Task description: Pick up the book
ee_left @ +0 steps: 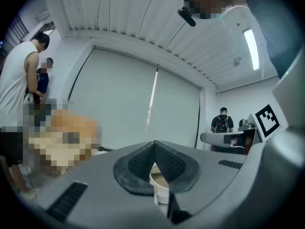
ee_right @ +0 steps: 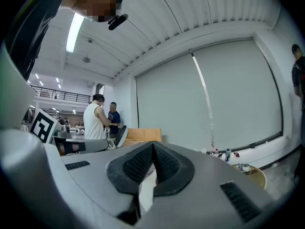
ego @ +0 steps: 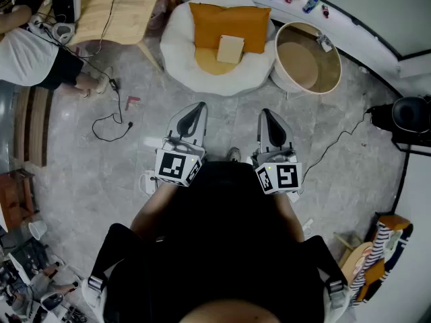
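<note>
Cream book (ego: 230, 48) lies on orange cushion (ego: 229, 20), upper centre. Probably light and stiff; take a free edge. Left gripper (ego: 196, 108), right gripper (ego: 267, 114): fingers pressed together, empty, well apart from it.

Book (ego: 230, 48) ahead of left tool (ego: 196, 108): cover detail too small to tell. Table (ego: 128, 12) beyond it: cut off by top edge.
</note>
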### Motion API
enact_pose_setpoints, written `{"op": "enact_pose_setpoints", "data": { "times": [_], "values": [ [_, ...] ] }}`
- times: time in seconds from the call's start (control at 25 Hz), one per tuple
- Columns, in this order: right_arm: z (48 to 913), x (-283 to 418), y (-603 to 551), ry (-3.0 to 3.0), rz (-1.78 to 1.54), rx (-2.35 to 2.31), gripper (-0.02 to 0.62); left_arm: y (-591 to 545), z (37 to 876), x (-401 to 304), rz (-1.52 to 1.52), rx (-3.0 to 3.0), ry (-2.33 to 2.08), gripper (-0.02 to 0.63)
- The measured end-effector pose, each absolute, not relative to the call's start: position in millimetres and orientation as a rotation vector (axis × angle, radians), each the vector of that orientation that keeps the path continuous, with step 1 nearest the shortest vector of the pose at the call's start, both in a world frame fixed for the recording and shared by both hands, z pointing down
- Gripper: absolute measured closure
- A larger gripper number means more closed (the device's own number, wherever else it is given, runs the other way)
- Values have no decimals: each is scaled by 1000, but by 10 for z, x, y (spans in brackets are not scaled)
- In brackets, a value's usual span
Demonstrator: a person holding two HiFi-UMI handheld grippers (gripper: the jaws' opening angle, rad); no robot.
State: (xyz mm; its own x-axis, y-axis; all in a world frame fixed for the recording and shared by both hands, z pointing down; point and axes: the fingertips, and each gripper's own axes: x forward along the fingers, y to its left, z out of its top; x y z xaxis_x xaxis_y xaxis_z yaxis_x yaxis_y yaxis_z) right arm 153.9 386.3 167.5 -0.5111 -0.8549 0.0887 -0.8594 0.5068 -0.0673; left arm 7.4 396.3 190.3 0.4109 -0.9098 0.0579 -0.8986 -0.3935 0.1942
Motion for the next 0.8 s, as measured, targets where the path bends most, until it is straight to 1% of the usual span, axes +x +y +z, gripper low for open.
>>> {"op": "enact_pose_setpoints", "data": {
  "times": [0.6,0.8],
  "values": [
    [1700,1318,3811,-2708,202,1515,592,3883,1949,-100,-93,2478,-1565,598],
    [1684,1207,3810,-2711,229,1556,592,3903,1961,-277,-90,2484,-1554,598]
  ]
}}
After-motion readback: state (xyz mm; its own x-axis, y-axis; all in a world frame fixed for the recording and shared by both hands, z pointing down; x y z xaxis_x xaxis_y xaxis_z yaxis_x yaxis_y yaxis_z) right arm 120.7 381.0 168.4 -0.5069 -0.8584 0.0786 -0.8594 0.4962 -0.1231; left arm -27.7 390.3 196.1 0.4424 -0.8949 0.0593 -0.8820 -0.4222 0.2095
